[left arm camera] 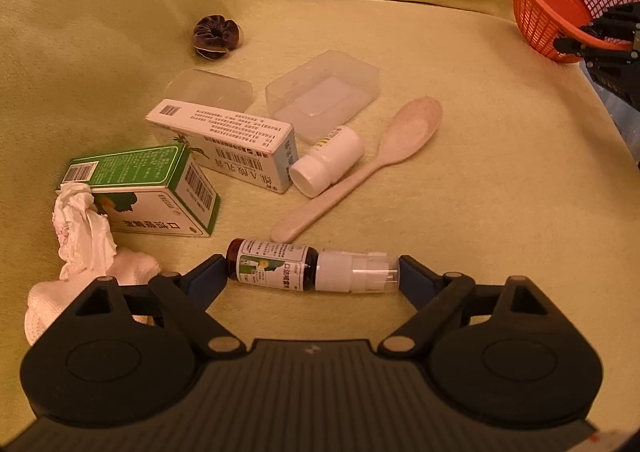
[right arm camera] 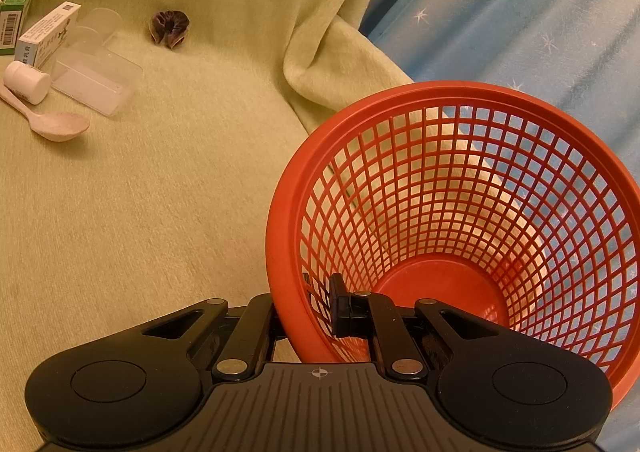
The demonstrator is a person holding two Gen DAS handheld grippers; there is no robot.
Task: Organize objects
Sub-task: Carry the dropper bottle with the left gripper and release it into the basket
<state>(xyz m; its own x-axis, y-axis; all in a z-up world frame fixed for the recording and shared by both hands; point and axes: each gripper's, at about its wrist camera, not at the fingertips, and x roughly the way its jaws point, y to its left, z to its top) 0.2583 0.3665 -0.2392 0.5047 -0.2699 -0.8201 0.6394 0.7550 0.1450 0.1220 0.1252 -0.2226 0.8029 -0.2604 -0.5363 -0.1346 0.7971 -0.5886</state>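
Scattered objects lie on a yellow-green plush blanket (left arm camera: 460, 211), and the one nearest us is a small brown glass spray bottle (left arm camera: 308, 267) with a white nozzle and clear cap, lying on its side. Our left gripper (left arm camera: 313, 276) stands wide, one finger at the bottle's brown base and the other at its clear cap; the left finger looks to be touching the base, and we cannot tell whether the right one meets the cap. The jaws are not yet clamped on it.

Beyond the bottle we see a pale pink plastic spoon (left arm camera: 360, 171), a small white pill bottle (left arm camera: 326, 161) lying across its handle, a white-and-blue medicine box (left arm camera: 228, 143), a green-and-white medicine box (left arm camera: 148, 191), and a crumpled white tissue (left arm camera: 86, 236) against the green box. Farther back sit a clear plastic rectangular container (left arm camera: 320, 95), its clear lid (left arm camera: 208, 89) beside it, and a dark brown velvet scrunchie (left arm camera: 218, 37).

Our right gripper (right arm camera: 316, 312) is closed tight on the rim of a red plastic mesh basket (right arm camera: 460, 211), one finger outside the wall and one inside. The basket is tilted, with its opening toward us, and stands well apart from the pile, at the blanket's edge beside a blue star-patterned cloth (right arm camera: 540, 11).
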